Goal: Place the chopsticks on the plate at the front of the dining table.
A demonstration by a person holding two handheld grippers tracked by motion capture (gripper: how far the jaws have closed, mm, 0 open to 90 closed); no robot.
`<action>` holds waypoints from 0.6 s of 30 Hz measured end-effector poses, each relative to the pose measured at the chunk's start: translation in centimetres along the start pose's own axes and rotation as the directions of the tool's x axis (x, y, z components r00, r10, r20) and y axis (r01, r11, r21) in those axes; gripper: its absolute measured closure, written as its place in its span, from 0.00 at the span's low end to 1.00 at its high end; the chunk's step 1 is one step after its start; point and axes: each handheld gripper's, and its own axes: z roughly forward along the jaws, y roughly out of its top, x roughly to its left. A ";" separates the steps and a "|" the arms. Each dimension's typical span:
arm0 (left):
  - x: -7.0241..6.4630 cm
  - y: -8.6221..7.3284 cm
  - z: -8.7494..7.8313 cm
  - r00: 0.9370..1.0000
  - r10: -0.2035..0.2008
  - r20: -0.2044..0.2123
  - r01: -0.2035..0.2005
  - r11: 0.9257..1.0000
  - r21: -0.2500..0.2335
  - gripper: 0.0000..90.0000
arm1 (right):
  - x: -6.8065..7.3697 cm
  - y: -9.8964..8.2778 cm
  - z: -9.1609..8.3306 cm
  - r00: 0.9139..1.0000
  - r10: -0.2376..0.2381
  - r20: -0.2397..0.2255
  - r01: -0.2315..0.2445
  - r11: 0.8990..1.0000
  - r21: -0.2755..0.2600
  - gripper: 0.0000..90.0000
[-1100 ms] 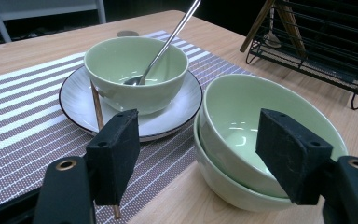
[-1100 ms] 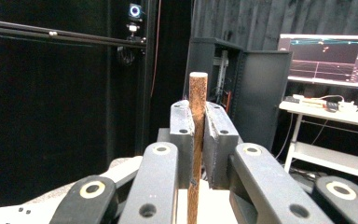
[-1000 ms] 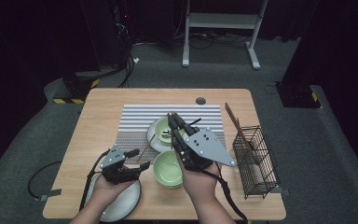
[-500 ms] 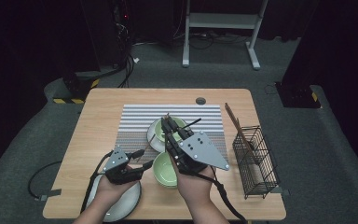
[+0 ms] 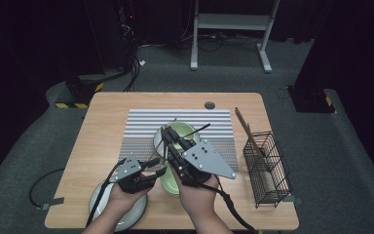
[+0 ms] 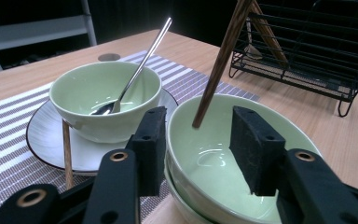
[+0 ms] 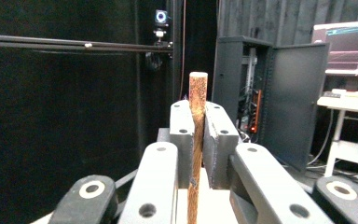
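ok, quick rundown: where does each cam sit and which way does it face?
High view: above the person's side, looking forward and down on the table; both hands, left tongs and right tongs.
Left gripper view: on the left tongs, level across the stacked bowls toward the wire rack; its jaws straddle the rim and have just been closing.
Right gripper view: on the right tongs, aimed into the dark room, jaws clamping a chopstick.
Shared: high and left gripper views both show bowls and rack.
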 end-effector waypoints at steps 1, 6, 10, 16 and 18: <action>0.0 -0.1 0.1 1.000 0.004 0.004 -0.004 1.000 0.001 0.65 | 0.0 -0.1 0.0 1.000 0.013 -0.006 -0.013 1.000 -0.001 0.92; 0.2 -0.7 0.2 1.000 0.000 0.010 0.000 1.000 0.004 0.72 | 0.0 -0.5 0.3 0.999 0.048 -0.023 -0.047 0.999 0.005 0.92; 0.2 -0.9 0.1 1.000 0.017 0.007 -0.017 1.000 0.006 0.79 | -0.2 -0.7 0.4 0.997 0.075 -0.032 -0.075 0.997 0.008 0.92; 0.1 -1.0 0.0 0.999 0.050 -0.001 -0.050 0.999 0.005 0.88 | -0.3 -0.7 0.6 0.995 0.088 -0.039 -0.087 0.996 0.010 0.92; 0.0 -1.0 0.0 0.998 0.070 -0.005 -0.070 0.998 0.006 0.92 | -0.5 -0.7 0.7 0.995 0.087 -0.040 -0.087 0.996 0.010 0.92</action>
